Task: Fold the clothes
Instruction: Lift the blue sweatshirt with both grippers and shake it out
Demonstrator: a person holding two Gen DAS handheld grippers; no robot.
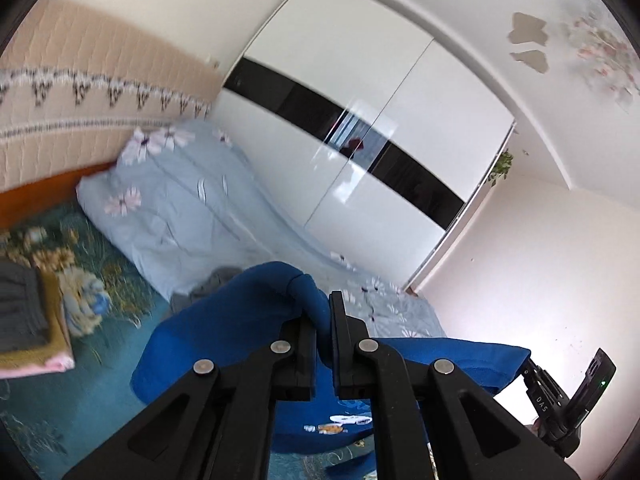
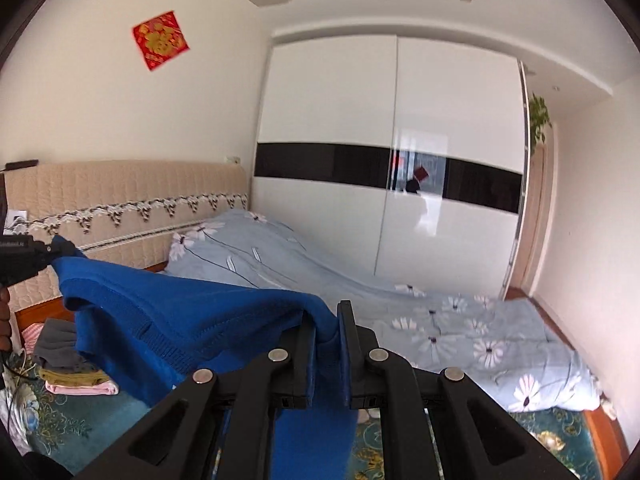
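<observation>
Pinching a bunched fold of the royal-blue knit sweater (image 1: 240,320), the left gripper (image 1: 322,316) shows its jaws pressed onto the fabric at lower centre of its view. The right gripper (image 2: 326,322) does the same in its own view, jaws clamped on another edge of that sweater (image 2: 180,320), which stretches from there to the left gripper (image 2: 24,256) at the left edge. The garment hangs in the air over the teal floral bedspread (image 2: 520,452) (the printed motif near the bottom of the left view is too small to read). A pale blue daisy-print duvet (image 2: 440,320) lies beyond, before the white sliding wardrobe (image 2: 360,120). A small stack of folded clothes (image 1: 28,324) sits at left.
</observation>
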